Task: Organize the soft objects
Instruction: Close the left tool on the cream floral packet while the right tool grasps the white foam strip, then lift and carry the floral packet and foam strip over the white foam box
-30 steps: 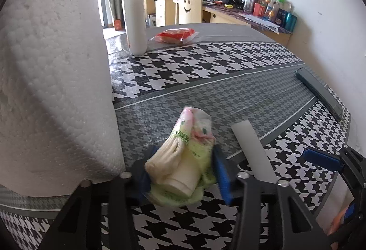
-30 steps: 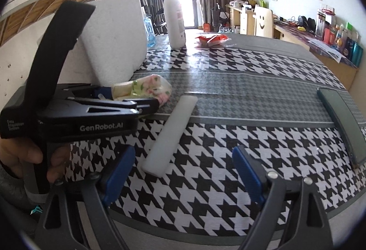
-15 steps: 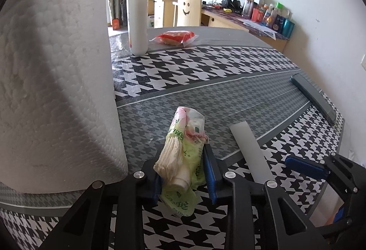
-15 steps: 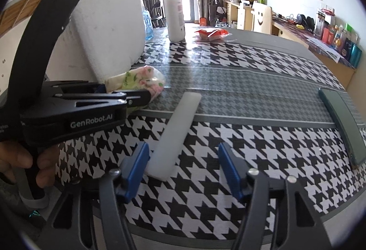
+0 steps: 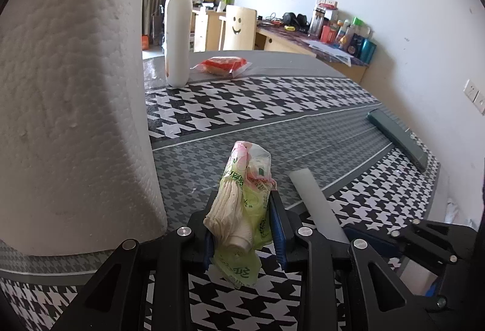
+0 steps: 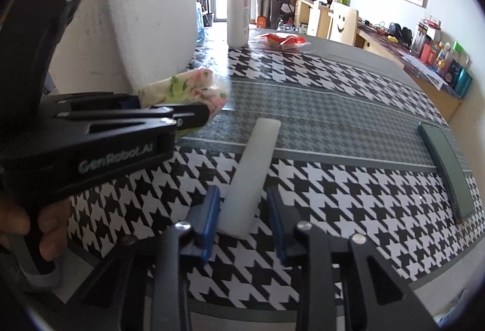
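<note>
Jaws of the left gripper [image 5: 245, 225] are pressing on a crumpled green-and-pink plastic packet of cream tissues [image 5: 242, 203], which is bulging between the blue pads and lying on the houndstooth-patterned tabletop [image 5: 272, 106]. Jaws of the right gripper [image 6: 244, 218] have just been closing; they are now standing narrow on either side of the near end of a flat white foam strip [image 6: 253, 173], with small gaps showing, so no squeeze is visible. That strip is lying just beside the packet. A large white embossed paper-towel roll [image 5: 69, 103] is standing close to the left gripper. Farther back, a white pump bottle with a red top [image 5: 178, 28] is standing upright near a red-wrapped snack packet [image 5: 222, 64]. A dark green flat bar [image 6: 448, 170] is lying well apart, near the tabletop's edge.
</note>
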`<state>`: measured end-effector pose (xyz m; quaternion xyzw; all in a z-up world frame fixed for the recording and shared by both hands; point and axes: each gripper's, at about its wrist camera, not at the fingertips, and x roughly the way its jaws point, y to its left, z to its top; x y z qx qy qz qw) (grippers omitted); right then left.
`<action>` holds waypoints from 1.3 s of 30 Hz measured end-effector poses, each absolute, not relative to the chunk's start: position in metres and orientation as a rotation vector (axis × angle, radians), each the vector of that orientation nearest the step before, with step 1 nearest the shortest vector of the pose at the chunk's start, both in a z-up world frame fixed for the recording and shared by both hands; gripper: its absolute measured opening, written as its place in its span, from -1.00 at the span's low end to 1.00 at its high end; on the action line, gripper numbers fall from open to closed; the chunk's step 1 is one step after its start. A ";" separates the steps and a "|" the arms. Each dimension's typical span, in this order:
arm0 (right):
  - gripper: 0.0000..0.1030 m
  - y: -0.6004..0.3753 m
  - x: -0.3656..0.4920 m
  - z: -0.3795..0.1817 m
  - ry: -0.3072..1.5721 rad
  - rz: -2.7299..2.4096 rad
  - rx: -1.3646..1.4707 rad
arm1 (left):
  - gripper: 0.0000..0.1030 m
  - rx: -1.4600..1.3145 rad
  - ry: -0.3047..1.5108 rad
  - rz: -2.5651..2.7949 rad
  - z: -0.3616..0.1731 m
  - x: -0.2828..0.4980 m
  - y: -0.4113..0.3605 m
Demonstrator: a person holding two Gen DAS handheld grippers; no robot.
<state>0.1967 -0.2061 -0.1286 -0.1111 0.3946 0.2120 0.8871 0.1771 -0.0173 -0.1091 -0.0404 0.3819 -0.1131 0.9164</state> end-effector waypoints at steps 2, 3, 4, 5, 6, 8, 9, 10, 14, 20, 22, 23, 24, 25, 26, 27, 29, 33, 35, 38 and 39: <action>-0.45 -0.206 0.198 -0.128 0.828 0.432 -0.209 | -0.37 -0.084 0.770 -0.226 -0.107 0.175 -0.016; -0.47 -0.206 0.198 -0.128 0.828 0.426 -0.201 | -0.37 -0.090 0.763 -0.231 -0.106 0.174 -0.015; -0.48 -0.206 0.198 -0.128 0.829 0.416 -0.195 | -0.37 -0.100 0.759 -0.244 -0.105 0.173 -0.014; -0.50 -0.205 0.199 -0.127 0.830 0.410 -0.193 | -0.37 -0.108 0.752 -0.255 -0.103 0.172 -0.013; -0.51 -0.205 0.199 -0.128 0.830 0.403 -0.191 | -0.37 -0.103 0.744 -0.258 -0.102 0.171 -0.013; -0.54 -0.202 0.198 -0.127 0.830 0.390 -0.196 | -0.37 -0.094 0.731 -0.266 -0.101 0.167 -0.014; -0.57 -0.202 0.200 -0.127 0.832 0.384 -0.193 | -0.37 -0.094 0.726 -0.271 -0.100 0.166 -0.015; -0.59 -0.201 0.200 -0.127 0.837 0.376 -0.190 | -0.37 -0.094 0.724 -0.274 -0.100 0.165 -0.015; -0.74 -0.198 0.197 -0.124 0.838 0.356 -0.184 | -0.37 -0.101 0.714 -0.296 -0.098 0.162 -0.016; -0.78 -0.206 0.198 -0.117 0.838 0.356 -0.146 | -0.37 -0.086 0.689 -0.304 -0.088 0.152 -0.015; -0.78 -0.209 0.197 -0.111 0.822 0.362 -0.134 | -0.37 -0.077 0.675 -0.296 -0.084 0.149 -0.014; -0.78 -0.210 0.196 -0.109 0.813 0.363 -0.132 | -0.37 -0.072 0.666 -0.295 -0.081 0.147 -0.014; -0.78 -0.210 0.195 -0.106 0.803 0.363 -0.132 | -0.37 -0.067 0.660 -0.294 -0.079 0.144 -0.013; -0.78 -0.211 0.194 -0.104 0.796 0.363 -0.131 | -0.37 -0.065 0.655 -0.294 -0.077 0.143 -0.013; -0.78 -0.212 0.193 -0.101 0.789 0.364 -0.128 | -0.37 -0.063 0.645 -0.292 -0.075 0.141 -0.012; -0.78 -0.212 0.193 -0.099 0.781 0.366 -0.126 | -0.37 -0.057 0.634 -0.286 -0.072 0.139 -0.012; -0.78 -0.213 0.190 -0.095 0.768 0.369 -0.125 | -0.37 -0.048 0.615 -0.274 -0.068 0.134 -0.011; -0.78 -0.212 0.186 -0.088 0.744 0.376 -0.122 | -0.37 -0.037 0.598 -0.261 -0.061 0.128 -0.009; -0.78 -0.213 0.184 -0.083 0.728 0.382 -0.122 | -0.37 -0.031 0.592 -0.255 -0.058 0.126 -0.009; -0.78 -0.213 0.182 -0.078 0.709 0.393 -0.120 | -0.37 -0.020 0.579 -0.247 -0.053 0.123 -0.008; -0.78 -0.213 0.181 -0.077 0.703 0.396 -0.120 | -0.37 -0.020 0.579 -0.248 -0.052 0.123 -0.008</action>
